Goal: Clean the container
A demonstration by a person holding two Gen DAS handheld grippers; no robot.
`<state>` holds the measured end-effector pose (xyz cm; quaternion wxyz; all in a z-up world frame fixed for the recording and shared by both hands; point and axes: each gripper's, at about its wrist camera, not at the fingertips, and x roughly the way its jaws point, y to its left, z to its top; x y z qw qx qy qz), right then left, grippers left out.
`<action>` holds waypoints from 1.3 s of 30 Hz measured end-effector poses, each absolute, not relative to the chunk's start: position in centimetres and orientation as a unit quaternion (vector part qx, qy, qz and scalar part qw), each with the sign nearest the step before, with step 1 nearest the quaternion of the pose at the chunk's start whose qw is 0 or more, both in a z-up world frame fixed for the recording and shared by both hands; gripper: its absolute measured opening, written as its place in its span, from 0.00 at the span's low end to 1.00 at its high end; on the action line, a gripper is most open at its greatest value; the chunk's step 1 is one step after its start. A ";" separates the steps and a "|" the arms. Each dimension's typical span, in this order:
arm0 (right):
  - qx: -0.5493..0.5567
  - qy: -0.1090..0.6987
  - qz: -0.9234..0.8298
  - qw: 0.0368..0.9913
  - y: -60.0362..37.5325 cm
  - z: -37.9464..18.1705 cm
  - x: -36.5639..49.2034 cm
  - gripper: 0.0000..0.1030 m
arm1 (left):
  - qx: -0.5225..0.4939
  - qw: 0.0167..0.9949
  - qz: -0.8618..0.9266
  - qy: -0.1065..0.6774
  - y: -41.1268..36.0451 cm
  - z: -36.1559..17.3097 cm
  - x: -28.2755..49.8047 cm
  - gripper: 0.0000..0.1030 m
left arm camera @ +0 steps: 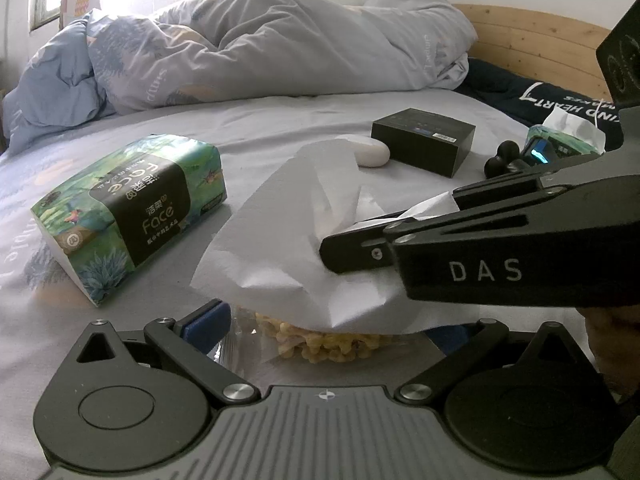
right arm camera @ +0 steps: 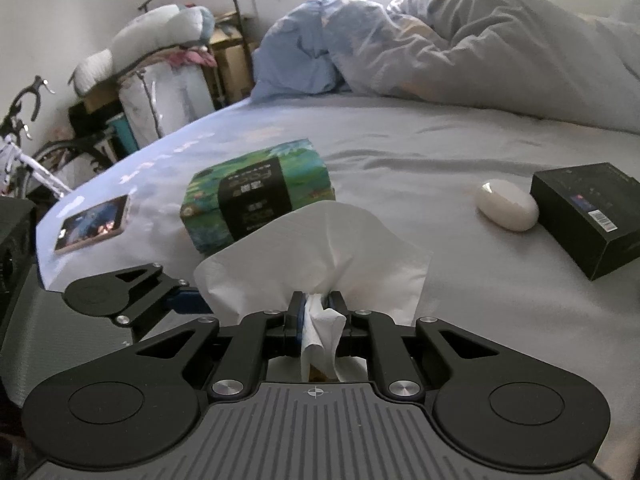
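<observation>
Clamped tight, the right gripper (right arm camera: 318, 306) had its two fingers closed on a bunched white tissue (right arm camera: 320, 248), which fanned out beyond the fingertips and trailed a crumpled tail back between the jaws. From the left wrist view the same gripper (left arm camera: 352, 248) reached in from the right and pressed the tissue (left arm camera: 288, 232) down over a clear container (left arm camera: 320, 342). The left gripper (left arm camera: 320, 332) was spread wide around that container, its blue-padded left finger (left arm camera: 204, 322) just beside the container's left wall; its right finger was hidden under the tissue and the other gripper, so whether it truly gripped could not be told.

The container sat at the near edge of the bed (left arm camera: 280, 128), directly ahead of the left gripper, with transparent, shiny walls. Yellow, knobbly pieces of food (left arm camera: 320, 340) filled the part visible below the tissue; its top was covered.

On the grey sheet, a green pack of facial tissues (left arm camera: 132, 216) lay to the left. Farther off were a white oval case (left arm camera: 372, 152) and, just right of it, a black box (left arm camera: 424, 140). A phone (right arm camera: 94, 224) with a lit screen lay near the bed's left edge. A rumpled grey-blue duvet (left arm camera: 260, 44) was heaped at the far side.
</observation>
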<state>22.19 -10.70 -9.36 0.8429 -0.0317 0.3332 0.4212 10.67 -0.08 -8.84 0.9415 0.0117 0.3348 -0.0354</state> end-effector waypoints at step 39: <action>-0.042 0.333 0.421 0.843 -10.3 -9.0 22.6 0.13 | 0.011 0.941 -0.036 0.335 0.0 -8.9 10.8 1.00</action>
